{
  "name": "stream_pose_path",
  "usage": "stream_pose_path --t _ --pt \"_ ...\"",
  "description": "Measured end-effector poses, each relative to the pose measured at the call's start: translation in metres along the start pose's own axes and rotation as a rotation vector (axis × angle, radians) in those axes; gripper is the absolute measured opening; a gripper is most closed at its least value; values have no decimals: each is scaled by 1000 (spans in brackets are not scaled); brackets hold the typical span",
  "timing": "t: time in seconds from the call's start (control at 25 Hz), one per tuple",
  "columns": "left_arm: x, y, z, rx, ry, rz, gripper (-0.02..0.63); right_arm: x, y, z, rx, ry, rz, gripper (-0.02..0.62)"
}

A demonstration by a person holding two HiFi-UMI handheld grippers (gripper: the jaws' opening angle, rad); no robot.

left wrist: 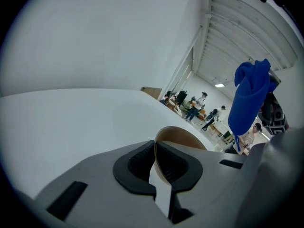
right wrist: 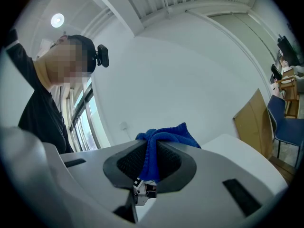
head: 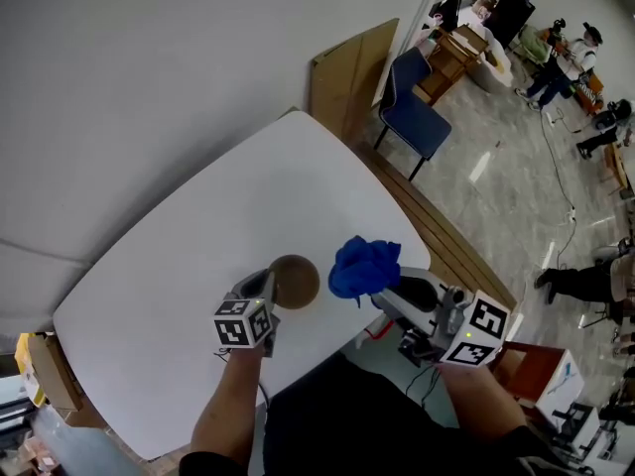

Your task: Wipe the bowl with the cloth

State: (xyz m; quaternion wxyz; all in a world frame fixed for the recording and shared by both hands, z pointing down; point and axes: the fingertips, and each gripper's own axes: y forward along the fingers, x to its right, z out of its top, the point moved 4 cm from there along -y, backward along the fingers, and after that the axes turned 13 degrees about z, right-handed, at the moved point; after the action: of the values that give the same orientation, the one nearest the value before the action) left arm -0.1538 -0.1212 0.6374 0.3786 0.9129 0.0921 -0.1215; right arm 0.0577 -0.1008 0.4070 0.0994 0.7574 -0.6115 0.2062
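While the left gripper (head: 270,286) clamped the thin rim of the brown bowl (head: 298,281) over the white table (head: 189,256), the right gripper (head: 385,292) pinched the bunched blue cloth (head: 364,266) between its jaws. In the head view the cloth hung just right of the bowl, apart from it.

Left tool (left wrist: 155,148) covers most of the bowl (left wrist: 183,137), with only an arc of brown rim clearing the jaws. In the right gripper view the cloth (right wrist: 164,134) is mostly buried inside the jaws of the right tool (right wrist: 152,151). Head view: part of the counter (head: 179,266) edge hides under the person's forearm (head: 228,405). Far-off people (left wrist: 194,107) are too small to read.
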Motion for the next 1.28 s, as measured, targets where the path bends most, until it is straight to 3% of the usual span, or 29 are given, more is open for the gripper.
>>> stream_pose_path --t 0.56,0.92,1.08,1.28 --pt "22 33 -16 -106 59 -51 23 9 0 -15 -16 14 -109 46" --pt "24 39 -10 -86 104 -77 33 7 0 -16 -29 25 -135 46" --pt "29 38 1 -43 91 -100 149 7 0 -12 -30 25 -123 46" --pt "22 30 8 -12 106 -60 173 3 1 -9 -24 15 -98 46"
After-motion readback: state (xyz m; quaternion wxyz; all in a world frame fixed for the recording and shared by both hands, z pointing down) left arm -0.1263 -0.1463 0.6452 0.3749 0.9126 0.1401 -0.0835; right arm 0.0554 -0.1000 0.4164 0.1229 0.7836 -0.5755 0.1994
